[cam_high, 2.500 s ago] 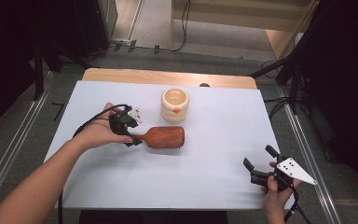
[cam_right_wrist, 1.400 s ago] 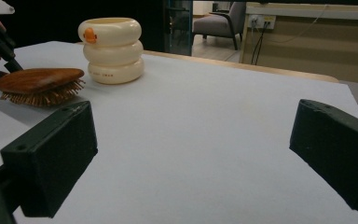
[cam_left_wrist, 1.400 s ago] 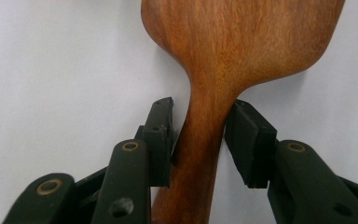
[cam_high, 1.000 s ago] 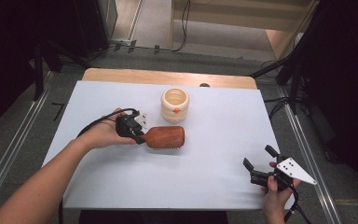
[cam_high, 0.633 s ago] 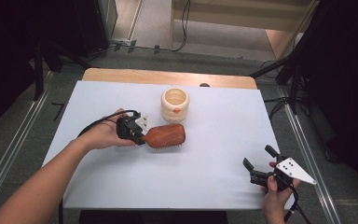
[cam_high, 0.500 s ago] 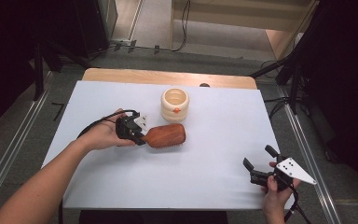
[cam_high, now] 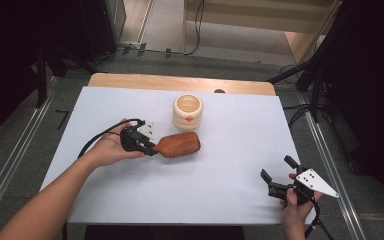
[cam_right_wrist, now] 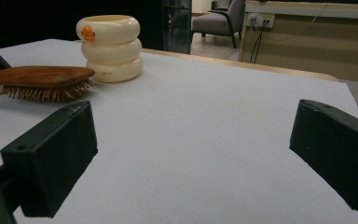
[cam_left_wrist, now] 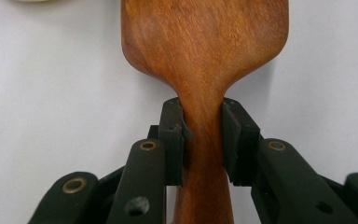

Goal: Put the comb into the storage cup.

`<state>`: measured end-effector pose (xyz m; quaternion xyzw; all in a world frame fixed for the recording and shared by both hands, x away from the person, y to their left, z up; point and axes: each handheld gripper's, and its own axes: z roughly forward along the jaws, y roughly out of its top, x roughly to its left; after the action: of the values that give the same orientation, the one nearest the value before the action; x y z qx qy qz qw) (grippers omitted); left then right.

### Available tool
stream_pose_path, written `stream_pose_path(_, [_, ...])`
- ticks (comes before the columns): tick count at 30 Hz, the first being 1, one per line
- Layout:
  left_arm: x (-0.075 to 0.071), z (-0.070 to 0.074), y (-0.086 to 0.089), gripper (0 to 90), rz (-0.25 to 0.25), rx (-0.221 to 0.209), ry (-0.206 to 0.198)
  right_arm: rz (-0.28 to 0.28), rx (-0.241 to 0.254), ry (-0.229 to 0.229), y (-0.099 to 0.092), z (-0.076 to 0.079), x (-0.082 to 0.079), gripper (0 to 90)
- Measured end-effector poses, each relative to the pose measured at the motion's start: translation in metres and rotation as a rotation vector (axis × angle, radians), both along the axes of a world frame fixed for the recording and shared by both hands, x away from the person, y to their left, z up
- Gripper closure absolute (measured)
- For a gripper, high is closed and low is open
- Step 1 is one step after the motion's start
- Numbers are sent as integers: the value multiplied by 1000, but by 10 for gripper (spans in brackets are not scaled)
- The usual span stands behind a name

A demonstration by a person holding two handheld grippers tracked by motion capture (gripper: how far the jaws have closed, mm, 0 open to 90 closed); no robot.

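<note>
A wooden hairbrush (cam_high: 180,145) lies left of the table's middle, bristles down, its handle pointing left. My left gripper (cam_high: 147,146) is shut on that handle; in the left gripper view the pads (cam_left_wrist: 175,140) press both sides of the hairbrush (cam_left_wrist: 205,56) at its narrow neck, having just closed. In the right gripper view the hairbrush (cam_right_wrist: 42,77) appears tilted, its head end raised a little off the table. A cream ringed cup (cam_high: 187,112) with an orange mark stands just behind the brush. My right gripper (cam_high: 278,175) is held open near the table's front right corner, nothing between its jaws.
The white tabletop (cam_high: 230,150) has a wooden strip (cam_high: 180,82) along its far edge. Metal rails (cam_high: 10,165) run along the floor on both sides. The ringed cup (cam_right_wrist: 109,46) stands close behind the brush head.
The left gripper slid right along the handle and closed on its neck. The brush head swung slightly up and toward the cup. The right gripper stayed put.
</note>
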<state>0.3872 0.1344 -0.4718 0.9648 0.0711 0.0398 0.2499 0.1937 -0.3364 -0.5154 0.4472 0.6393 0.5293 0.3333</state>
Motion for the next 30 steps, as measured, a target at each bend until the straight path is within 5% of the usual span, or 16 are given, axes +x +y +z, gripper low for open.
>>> stream_pose_path(30, [-25, -2, 10, 726, 68, -156, -37, -2, 2, 1, 0, 0, 0, 0])
